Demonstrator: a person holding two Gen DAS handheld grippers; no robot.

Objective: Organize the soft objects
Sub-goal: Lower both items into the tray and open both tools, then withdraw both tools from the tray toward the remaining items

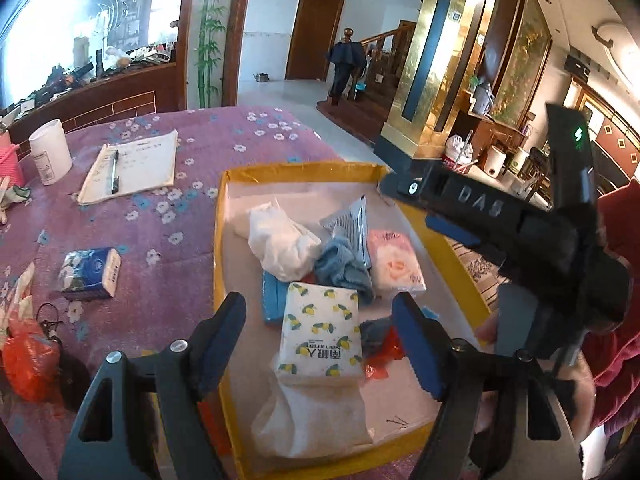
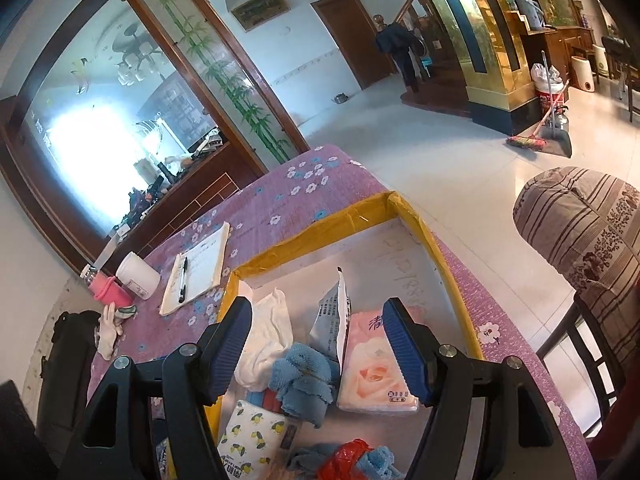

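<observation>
A yellow-rimmed tray (image 1: pixel 218 248) (image 2: pixel 312 236) on the purple flowered tablecloth holds soft things: a lemon-print tissue pack (image 1: pixel 320 332) (image 2: pixel 252 436), a pink rose tissue pack (image 1: pixel 394 262) (image 2: pixel 378 376), a white cloth (image 1: pixel 282 240) (image 2: pixel 266 336), a blue towel (image 1: pixel 344 268) (image 2: pixel 306 380), a grey striped pouch (image 1: pixel 352 224) (image 2: pixel 332 320) and a white bag (image 1: pixel 316 420). My left gripper (image 1: pixel 320 344) is open above the lemon pack, empty. My right gripper (image 2: pixel 318 348) (image 1: pixel 452 216) is open above the towel and pouch, empty. A blue tissue pack (image 1: pixel 90 270) lies on the cloth left of the tray.
A notepad with a pen (image 1: pixel 130 166) (image 2: pixel 198 272), a white jar (image 1: pixel 50 150) (image 2: pixel 138 276) and a pink container (image 2: pixel 110 290) stand at the table's far left. An orange plastic bag (image 1: pixel 30 364) lies at the near left. A striped cushioned chair (image 2: pixel 584 232) stands to the right.
</observation>
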